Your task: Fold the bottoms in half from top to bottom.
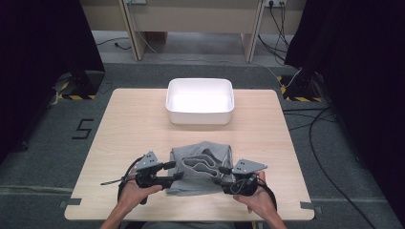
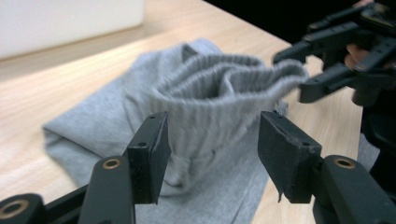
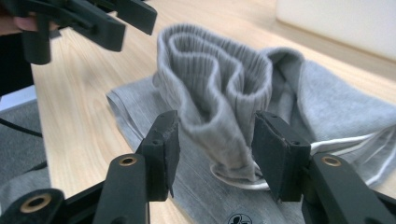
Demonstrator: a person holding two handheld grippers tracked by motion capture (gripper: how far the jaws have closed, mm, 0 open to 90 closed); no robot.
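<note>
Two grippers flank a grey garment (image 1: 200,167) at the near edge of the table (image 1: 129,124) in the high view: the left gripper (image 1: 175,171) at its left edge, the right gripper (image 1: 220,174) at its right edge, each held by a hand. Beyond the garment, well past both sets of jaws, stands a white tub (image 1: 200,101).

Seen from the left gripper view, the jaws stand apart, and the ribbed cuff (image 2: 219,93) of the garment rises just ahead of the gap between them. Whether the pads touch the cloth is hard to tell, as the cloth is blurred. The right gripper (image 2: 299,74) sits at the cuff's far end, jaws open.

From the right gripper view, the jaws are spread either side of the standing ribbed cuff (image 3: 210,93), not clamped on it. The left gripper (image 3: 135,28) hangs beyond it at upper left.
</note>
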